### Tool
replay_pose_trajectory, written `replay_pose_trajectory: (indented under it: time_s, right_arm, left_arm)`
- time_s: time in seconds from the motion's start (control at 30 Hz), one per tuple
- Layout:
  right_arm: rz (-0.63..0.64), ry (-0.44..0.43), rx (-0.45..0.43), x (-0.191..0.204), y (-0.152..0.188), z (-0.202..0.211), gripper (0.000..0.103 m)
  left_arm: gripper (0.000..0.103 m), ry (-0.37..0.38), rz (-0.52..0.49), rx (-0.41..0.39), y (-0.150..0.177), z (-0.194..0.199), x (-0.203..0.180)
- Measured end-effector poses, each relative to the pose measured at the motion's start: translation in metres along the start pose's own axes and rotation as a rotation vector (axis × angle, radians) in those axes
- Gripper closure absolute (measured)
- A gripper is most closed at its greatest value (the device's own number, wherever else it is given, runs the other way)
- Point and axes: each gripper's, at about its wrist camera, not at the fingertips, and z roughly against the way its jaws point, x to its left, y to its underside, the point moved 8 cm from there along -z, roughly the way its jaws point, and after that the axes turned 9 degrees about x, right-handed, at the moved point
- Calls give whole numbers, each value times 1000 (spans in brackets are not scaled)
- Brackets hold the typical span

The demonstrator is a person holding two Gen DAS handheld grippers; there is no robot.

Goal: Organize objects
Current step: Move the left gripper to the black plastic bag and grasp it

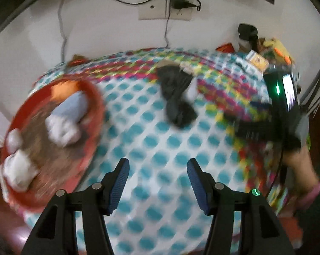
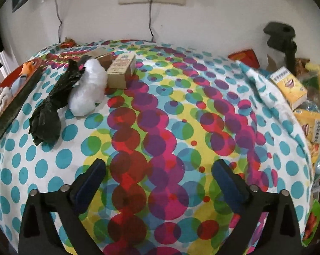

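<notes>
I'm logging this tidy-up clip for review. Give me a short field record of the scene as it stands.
surface: table with dotted cloth
loose items: black bag, white bag beside it, cardboard box
tray: red tray, left side, holding white bundles
left gripper: open, empty
right gripper: open, empty
right edge: yellow boxes

No text, brand or number can be read with certainty in either view. The yellow box at the right edge of the table carries printed characters above a picture of a cup, and the second yellow box below it bears a vertical line of print — both too small to make out. The brown carton beside the white bag shows a printed label on its top face — illegible; the left wrist view is motion-blurred throughout.
</notes>
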Motion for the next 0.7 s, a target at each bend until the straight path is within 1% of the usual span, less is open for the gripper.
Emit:
replay_pose_trajectory:
  time_s: [0.03,0.07,0.13,0.2,0.23,0.3,0.33,0.4,0.53,0.6,0.63,0.7]
  right_arm:
    - [-14,-17,7,-2,0,-2,0]
    - [-24,-10,4,-4,0,-1,0]
    - [-26,-5,6,-4,1,-2,0]
    - [-26,-5,5,-4,1,-2,0]
    - [-27,-6,5,-3,1,-2,0]
    - [-27,-7,5,-3,1,-2,0]
    - [-27,-8,5,-3,1,-2,0]
    - [-27,-7,5,-3,1,-2,0]
    - [-27,-7,5,-3,1,-2,0]
    - [-27,-7,5,-3,1,-2,0]
    - [-27,-7,5,-3,1,-2,0]
    - [-27,-6,5,-3,1,-2,0]
  left_arm:
    - [45,18,9,0,-12,-8,-7]
    - [45,32,14,-1,-21,-15,-11]
    - [45,7,17,-4,-41,-31,-18]
    - [45,10,16,6,-57,-48,-22]
    - [45,4,26,12,-61,-55,-21]
    - [45,23,26,22,-71,-68,-21]
    - [45,18,38,31,-76,-75,-20]
    - [45,29,43,29,-83,-85,-19]
    - [45,-15,48,8,-90,-97,-16]
    - [45,-16,60,6,-90,-102,-13]
    - [52,-34,72,9,-89,-105,-10]
    - [74,-32,71,15,-86,-109,-6]
